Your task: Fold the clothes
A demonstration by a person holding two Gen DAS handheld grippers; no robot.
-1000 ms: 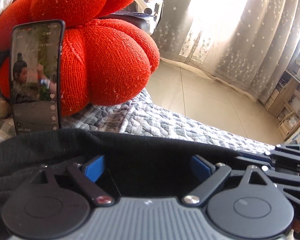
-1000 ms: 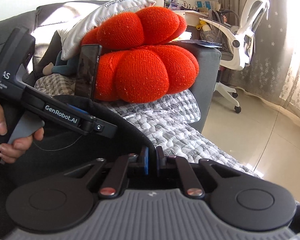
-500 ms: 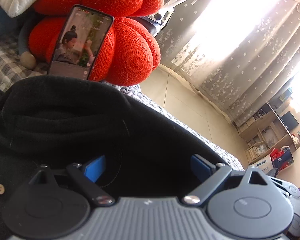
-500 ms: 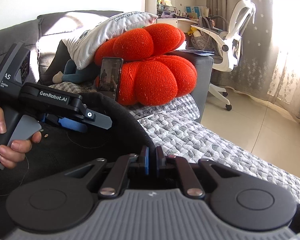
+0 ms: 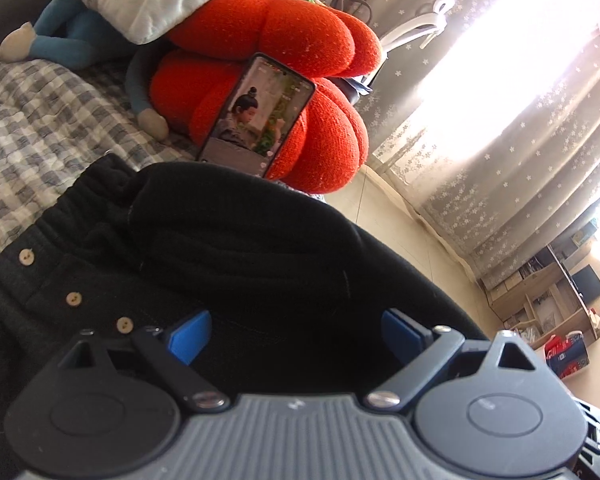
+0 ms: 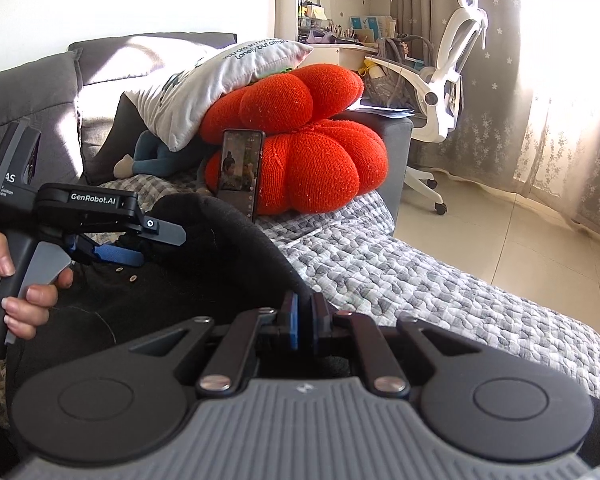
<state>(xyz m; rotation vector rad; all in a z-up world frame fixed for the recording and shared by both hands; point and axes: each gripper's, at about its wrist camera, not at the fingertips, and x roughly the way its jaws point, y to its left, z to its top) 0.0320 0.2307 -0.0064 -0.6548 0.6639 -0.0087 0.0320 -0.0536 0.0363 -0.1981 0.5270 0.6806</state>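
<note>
Compared with a second ago, the left gripper (image 5: pixel 296 334) sits higher above the black garment (image 5: pixel 240 248), so three pale buttons (image 5: pixel 73 299) and a gathered waistband now show. Its blue pads stand wide apart, gripping nothing. The right gripper (image 6: pixel 303 320) has its fingers pressed together on a raised fold of the garment, which lies on the quilted sofa cover (image 6: pixel 400 272). One phone (image 6: pixel 239 172) leans against two stacked orange cushions (image 6: pixel 312 168). The garment's far end is hidden.
</note>
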